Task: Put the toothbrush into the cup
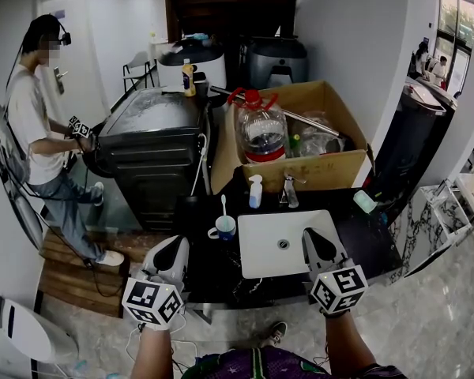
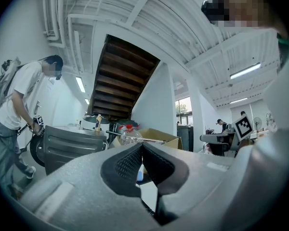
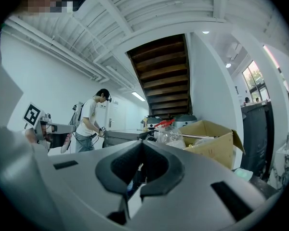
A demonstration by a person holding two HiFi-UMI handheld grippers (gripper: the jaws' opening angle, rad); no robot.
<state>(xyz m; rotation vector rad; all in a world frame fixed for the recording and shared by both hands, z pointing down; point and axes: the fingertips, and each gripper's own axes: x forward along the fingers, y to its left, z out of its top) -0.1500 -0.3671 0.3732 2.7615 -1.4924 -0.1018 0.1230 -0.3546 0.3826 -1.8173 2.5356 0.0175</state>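
Observation:
A white toothbrush point(image 1: 223, 205) stands upright in a blue-and-white cup point(image 1: 222, 228) on the dark counter, just left of the white sink point(image 1: 261, 251). My left gripper point(image 1: 176, 245) hovers near the counter's front edge, below and left of the cup, and is apart from it. Its jaws are shut with nothing between them point(image 2: 141, 146). My right gripper point(image 1: 313, 234) sits over the sink's right side, also shut and empty point(image 3: 142, 144). A sliver of the cup shows low behind the closed jaws in both gripper views.
Behind the sink stand a small spray bottle point(image 1: 255, 192), a faucet point(image 1: 289, 191) and an open cardboard box point(image 1: 332, 168) holding a large red-capped water bottle point(image 1: 261, 133). A green object point(image 1: 364, 201) lies at the right. A person point(image 1: 35, 133) works at a dark cabinet point(image 1: 154, 160) on the left.

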